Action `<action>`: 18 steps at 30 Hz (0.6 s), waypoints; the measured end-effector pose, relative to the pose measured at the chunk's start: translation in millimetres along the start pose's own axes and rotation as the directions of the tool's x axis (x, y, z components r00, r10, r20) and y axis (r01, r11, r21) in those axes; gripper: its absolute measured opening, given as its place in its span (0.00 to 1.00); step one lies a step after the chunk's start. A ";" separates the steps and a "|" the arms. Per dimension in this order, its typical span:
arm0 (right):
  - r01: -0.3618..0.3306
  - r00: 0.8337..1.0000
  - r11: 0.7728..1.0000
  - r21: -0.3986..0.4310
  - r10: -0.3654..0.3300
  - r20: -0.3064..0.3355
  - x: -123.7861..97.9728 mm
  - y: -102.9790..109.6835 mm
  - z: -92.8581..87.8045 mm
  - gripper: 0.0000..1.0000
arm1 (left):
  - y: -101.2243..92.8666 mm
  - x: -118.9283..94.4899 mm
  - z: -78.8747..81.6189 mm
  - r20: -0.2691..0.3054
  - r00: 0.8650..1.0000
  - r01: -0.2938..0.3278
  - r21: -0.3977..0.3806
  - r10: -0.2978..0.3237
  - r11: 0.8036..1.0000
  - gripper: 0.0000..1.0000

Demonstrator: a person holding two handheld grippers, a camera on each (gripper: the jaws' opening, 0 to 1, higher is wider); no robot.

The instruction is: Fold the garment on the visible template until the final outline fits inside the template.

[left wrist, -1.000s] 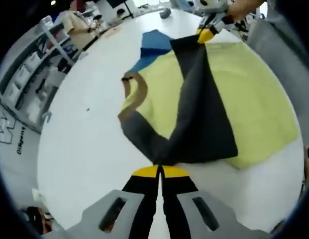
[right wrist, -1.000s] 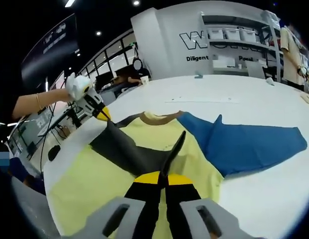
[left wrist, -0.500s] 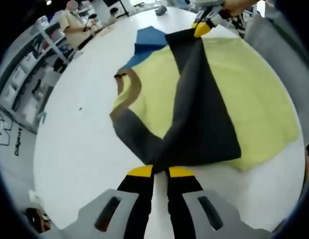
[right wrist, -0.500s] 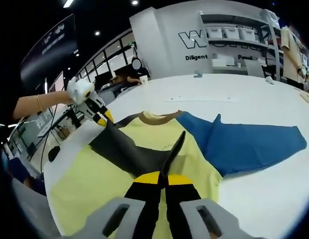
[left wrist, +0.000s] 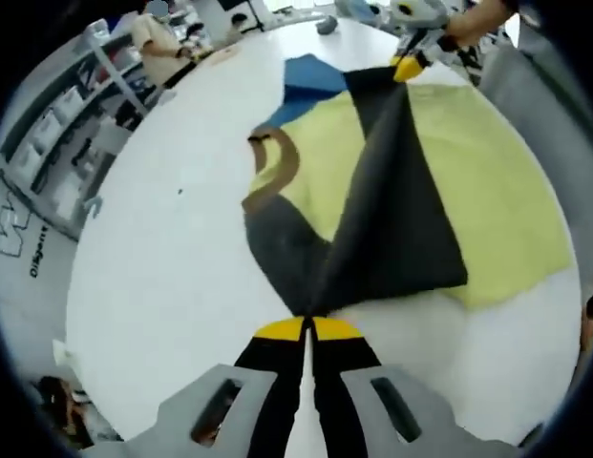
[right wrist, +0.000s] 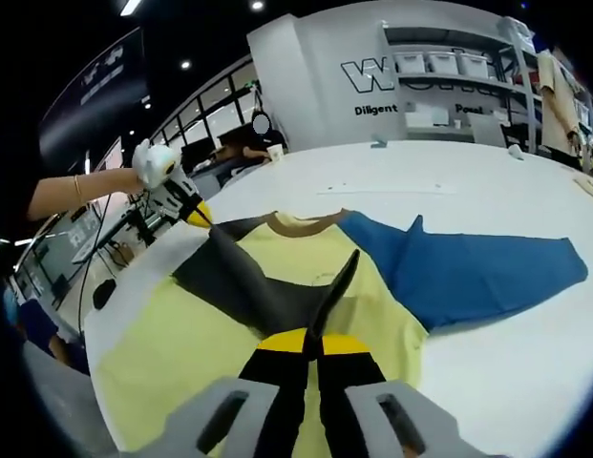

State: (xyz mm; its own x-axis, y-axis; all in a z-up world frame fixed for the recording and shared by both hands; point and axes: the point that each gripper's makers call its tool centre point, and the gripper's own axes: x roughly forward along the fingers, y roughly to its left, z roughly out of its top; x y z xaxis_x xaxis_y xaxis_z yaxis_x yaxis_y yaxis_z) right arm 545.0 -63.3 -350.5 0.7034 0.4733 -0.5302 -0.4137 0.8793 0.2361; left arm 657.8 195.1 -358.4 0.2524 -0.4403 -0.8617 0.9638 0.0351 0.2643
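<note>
"Diligent" reads on the far grey wall [right wrist: 411,67]; on my white desk [left wrist: 172,277], left gripper [left wrist: 307,329] and right gripper [right wrist: 313,342] both pinch the yellow, grey and blue cloth garment [left wrist: 391,219].

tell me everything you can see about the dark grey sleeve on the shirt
The dark grey sleeve is a soft, matte fabric panel of a yellow T-shirt with a tan collar and a blue sleeve on the other side. It is folded across the yellow body and pulled taut into a wedge. The left gripper pinches one end at the table's near side; the right gripper pinches the other. The shirt lies flat on a white round table.
</note>
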 end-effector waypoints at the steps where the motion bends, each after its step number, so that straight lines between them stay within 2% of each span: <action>1: 0.000 1.000 1.000 0.008 0.000 -0.002 0.3 0.3 -0.7 0.00 | -7.2 3.0 -1.6 -0.008 1.000 0.017 0.023 -0.017 1.000 0.04; 4: 0.000 1.000 1.000 0.008 0.000 -0.002 0.2 0.8 -0.3 0.00 | -12.9 8.1 -1.2 0.007 0.999 0.045 0.005 -0.045 0.999 0.04; 9: -0.002 1.000 1.000 0.007 0.002 -0.003 -0.3 1.0 0.1 0.00 | -8.2 14.8 -9.1 -0.036 0.999 0.028 0.027 -0.027 0.999 0.04; 13: 0.001 1.000 1.000 0.007 -0.001 -0.010 -0.4 -0.5 0.1 0.00 | -2.7 18.6 -7.9 -0.014 1.000 0.027 0.012 -0.027 1.000 0.05; 16: 0.002 1.000 1.000 0.008 -0.001 -0.006 0.6 -1.6 0.6 0.01 | -5.6 19.5 -7.2 -0.002 0.999 0.037 -0.009 -0.037 0.999 0.15; 18: 0.000 1.000 1.000 0.004 0.000 -0.010 -0.2 -0.9 -0.8 0.07 | -6.1 15.2 -8.4 -0.006 0.999 0.043 -0.002 -0.043 0.999 0.23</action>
State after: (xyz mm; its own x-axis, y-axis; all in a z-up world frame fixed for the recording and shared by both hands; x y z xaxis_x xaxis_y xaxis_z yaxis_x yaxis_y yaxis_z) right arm 544.8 -64.2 -351.2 0.6976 0.4724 -0.5387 -0.4109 0.8797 0.2393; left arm 656.5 195.7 -376.8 0.2110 -0.4361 -0.8748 0.9740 0.0182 0.2259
